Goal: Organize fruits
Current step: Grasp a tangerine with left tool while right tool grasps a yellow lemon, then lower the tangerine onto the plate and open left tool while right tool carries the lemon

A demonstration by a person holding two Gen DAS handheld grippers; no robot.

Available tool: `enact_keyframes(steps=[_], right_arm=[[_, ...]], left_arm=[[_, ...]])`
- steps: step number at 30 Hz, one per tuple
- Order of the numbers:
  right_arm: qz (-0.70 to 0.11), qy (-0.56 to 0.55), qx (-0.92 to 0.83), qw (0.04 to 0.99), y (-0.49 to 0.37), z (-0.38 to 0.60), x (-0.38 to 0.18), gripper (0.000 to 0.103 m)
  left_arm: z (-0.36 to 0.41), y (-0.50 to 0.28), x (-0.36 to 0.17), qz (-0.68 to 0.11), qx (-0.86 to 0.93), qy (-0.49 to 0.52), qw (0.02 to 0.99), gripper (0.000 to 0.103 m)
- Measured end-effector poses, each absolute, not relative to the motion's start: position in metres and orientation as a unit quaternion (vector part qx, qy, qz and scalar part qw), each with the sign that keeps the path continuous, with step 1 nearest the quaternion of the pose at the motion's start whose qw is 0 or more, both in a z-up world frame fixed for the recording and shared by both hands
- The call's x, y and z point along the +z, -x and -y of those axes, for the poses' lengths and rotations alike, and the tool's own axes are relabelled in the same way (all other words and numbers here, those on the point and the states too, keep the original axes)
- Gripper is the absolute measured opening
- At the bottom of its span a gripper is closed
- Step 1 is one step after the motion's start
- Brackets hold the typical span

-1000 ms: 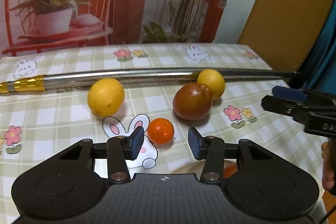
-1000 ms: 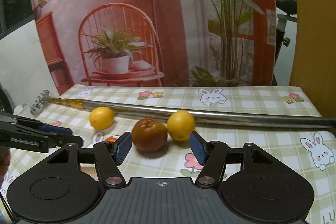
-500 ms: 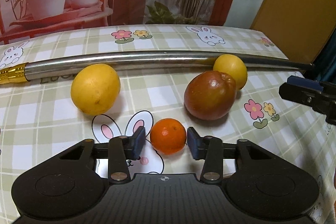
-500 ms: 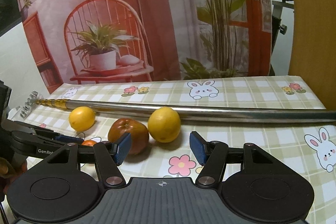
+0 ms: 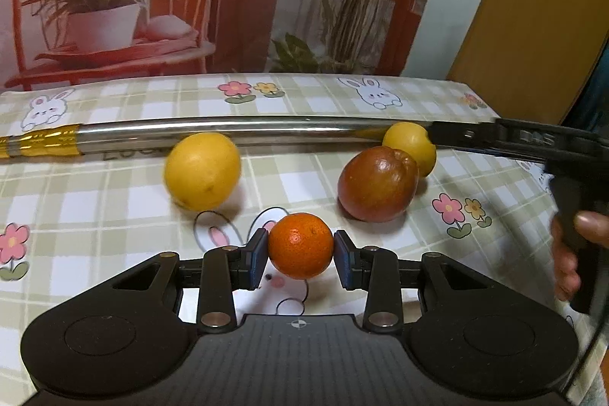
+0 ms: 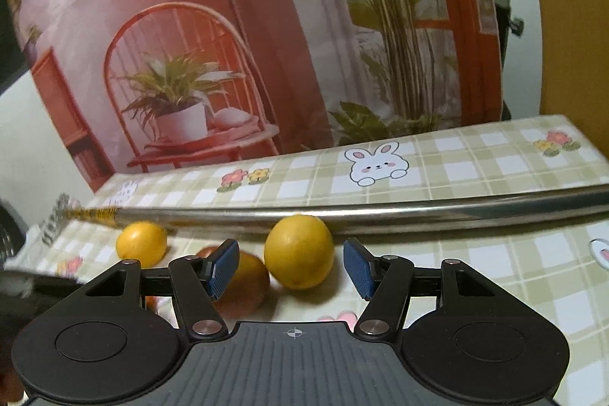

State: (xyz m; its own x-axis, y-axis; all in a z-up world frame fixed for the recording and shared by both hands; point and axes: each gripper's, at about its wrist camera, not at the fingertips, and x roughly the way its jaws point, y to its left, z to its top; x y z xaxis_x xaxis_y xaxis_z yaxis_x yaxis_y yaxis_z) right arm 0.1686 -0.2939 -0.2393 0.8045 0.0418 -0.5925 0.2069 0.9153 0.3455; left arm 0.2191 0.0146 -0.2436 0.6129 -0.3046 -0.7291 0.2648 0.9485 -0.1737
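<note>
Left gripper closed in, now clamping small round orange tangerine; right gripper advanced, jaws released, smooth yellow lemon dead ahead between them.

Ahead of left hand-held gripper: tabletop open between large lemon on the left and red fruit on the right. Small lemon touches the red fruit's far side. Steel pole lies across the tabletop behind all fruit, closing the far side. Right hand-held gripper: small lemon directly ahead, pole just behind it; bare tabletop to its right.
</note>
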Motion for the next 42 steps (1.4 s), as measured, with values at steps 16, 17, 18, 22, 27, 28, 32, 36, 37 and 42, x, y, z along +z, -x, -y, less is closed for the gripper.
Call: enact_keyframes(steps=[16, 17, 18, 22, 27, 28, 32, 36, 37, 42], right_arm=[[-0.353, -0.248, -0.071, 0.899, -0.210, 0.297, -0.274, 0.058], [-0.354, -0.255, -0.073, 0.897, -0.210, 0.298, -0.275, 0.055], [-0.354, -0.261, -0.071, 0.895, -0.210, 0.299, -0.276, 0.054], [-0.354, -0.254, -0.079, 0.897, -0.206, 0.298, -0.273, 0.051], [-0.330, -0.252, -0.080, 0.906, -0.189, 0.299, -0.262, 0.050], [-0.325, -0.251, -0.079, 0.908, -0.185, 0.299, -0.259, 0.050], [-0.309, -0.251, -0.072, 0.914, -0.168, 0.300, -0.246, 0.050], [-0.299, -0.263, -0.066, 0.915, -0.149, 0.299, -0.237, 0.050], [-0.296, -0.265, -0.064, 0.915, -0.143, 0.298, -0.235, 0.050], [-0.289, -0.271, -0.057, 0.916, -0.121, 0.289, -0.227, 0.050]], left_arm=[[-0.028, -0.185, -0.226, -0.390, -0.170, 0.037, 0.904, 0.039], [-0.028, -0.184, -0.226, -0.390, -0.172, 0.035, 0.904, 0.039], [-0.028, -0.183, -0.225, -0.390, -0.174, 0.033, 0.904, 0.039], [-0.022, -0.177, -0.224, -0.389, -0.183, 0.025, 0.902, 0.039], [-0.014, -0.170, -0.225, -0.392, -0.199, 0.012, 0.898, 0.039], [-0.012, -0.169, -0.226, -0.393, -0.201, 0.008, 0.897, 0.039], [-0.008, -0.166, -0.230, -0.400, -0.207, 0.002, 0.893, 0.039], [-0.003, -0.166, -0.235, -0.409, -0.215, -0.001, 0.887, 0.039], [-0.001, -0.166, -0.236, -0.410, -0.217, -0.003, 0.886, 0.039], [0.003, -0.166, -0.238, -0.417, -0.221, -0.002, 0.882, 0.039]])
